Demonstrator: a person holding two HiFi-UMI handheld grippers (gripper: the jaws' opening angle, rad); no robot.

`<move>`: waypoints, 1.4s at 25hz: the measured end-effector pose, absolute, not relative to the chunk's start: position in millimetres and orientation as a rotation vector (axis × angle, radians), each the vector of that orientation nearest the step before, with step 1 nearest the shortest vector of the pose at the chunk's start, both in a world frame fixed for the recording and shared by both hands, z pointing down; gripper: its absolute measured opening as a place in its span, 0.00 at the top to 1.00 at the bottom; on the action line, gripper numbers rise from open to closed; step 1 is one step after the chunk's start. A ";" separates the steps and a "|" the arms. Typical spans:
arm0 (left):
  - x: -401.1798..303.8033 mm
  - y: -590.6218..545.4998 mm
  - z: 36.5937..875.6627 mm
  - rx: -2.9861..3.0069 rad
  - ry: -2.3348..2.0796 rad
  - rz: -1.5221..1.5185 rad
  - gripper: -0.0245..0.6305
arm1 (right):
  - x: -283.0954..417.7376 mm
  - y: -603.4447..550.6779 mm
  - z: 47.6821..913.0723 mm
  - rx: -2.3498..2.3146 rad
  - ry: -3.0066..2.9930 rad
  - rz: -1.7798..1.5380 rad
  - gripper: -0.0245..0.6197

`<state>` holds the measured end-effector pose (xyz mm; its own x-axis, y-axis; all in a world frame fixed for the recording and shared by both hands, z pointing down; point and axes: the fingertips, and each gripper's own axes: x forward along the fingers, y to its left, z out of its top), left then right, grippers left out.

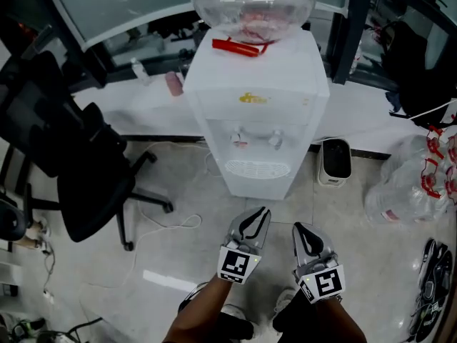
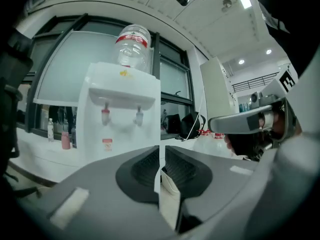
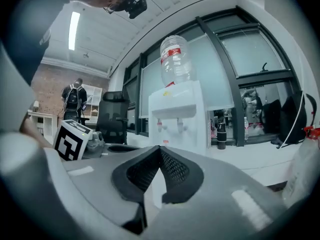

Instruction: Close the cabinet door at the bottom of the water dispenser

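White, boxy plastic water dispenser point(image 1: 257, 120)

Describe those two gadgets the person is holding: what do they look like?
The left gripper and the right gripper look alike. Both are light grey, with two tapering fingers lined with black ribbed pads. Each carries a white cube printed with black square markers.
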<state>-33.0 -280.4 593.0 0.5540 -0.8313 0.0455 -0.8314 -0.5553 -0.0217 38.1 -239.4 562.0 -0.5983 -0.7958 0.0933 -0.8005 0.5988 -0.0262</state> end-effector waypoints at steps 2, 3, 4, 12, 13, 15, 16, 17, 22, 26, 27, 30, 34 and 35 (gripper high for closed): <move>-38.3 -262.9 548.8 2.752 -1.471 0.085 0.93 | 29.3 -230.4 515.1 1.364 -2.764 0.195 0.95; -40.8 -253.9 524.8 2.741 -1.465 0.084 0.93 | 24.9 -226.1 488.5 1.355 -2.771 0.223 0.96; -43.7 -245.4 498.3 2.729 -1.466 0.070 0.93 | 21.1 -222.2 461.3 1.343 -2.773 0.232 0.96; -56.4 -178.8 347.3 2.508 -1.470 0.130 0.93 | 15.5 -192.4 293.1 1.168 -2.784 0.254 0.96; -54.8 -169.4 334.7 2.498 -1.452 0.148 0.93 | 15.8 -187.3 280.2 1.152 -2.795 0.291 0.96; -53.7 -154.8 310.4 2.497 -1.436 0.155 0.93 | 17.2 -178.0 262.5 1.137 -2.810 0.313 0.96; -54.6 -150.4 300.1 2.499 -1.438 0.142 0.93 | 18.3 -174.4 255.9 1.133 -2.813 0.304 0.96; -56.3 -148.3 291.4 2.499 -1.447 0.124 0.93 | 19.1 -172.0 249.4 1.131 -2.810 0.285 0.96; -67.2 -152.9 252.6 2.531 -1.514 0.080 0.93 | 13.8 -167.1 224.2 1.098 -2.794 0.156 0.96; -67.9 -154.8 224.9 2.580 -1.568 0.059 0.93 | 14.9 -166.8 208.0 1.113 -2.746 0.041 0.96; -70.3 -154.5 220.6 2.586 -1.584 0.063 0.93 | 14.1 -166.3 205.0 1.122 -2.744 0.024 0.96; -80.8 -151.2 213.0 2.580 -1.625 0.085 0.93 | 9.3 -162.5 195.4 1.138 -2.757 -0.010 0.96; -92.8 -149.3 201.0 2.582 -1.677 0.067 0.93 | 4.6 -162.3 182.8 1.150 -2.777 -0.052 0.96; -95.6 -148.7 198.1 2.581 -1.688 0.059 0.93 | 3.0 -162.2 180.2 1.156 -2.782 -0.054 0.96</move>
<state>-95.6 -148.7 198.1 0.4006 -0.9141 0.0632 -0.9163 -0.3997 0.0269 3.0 -162.2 180.2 -0.6987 -0.7077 0.1046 -0.7031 0.7064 0.0818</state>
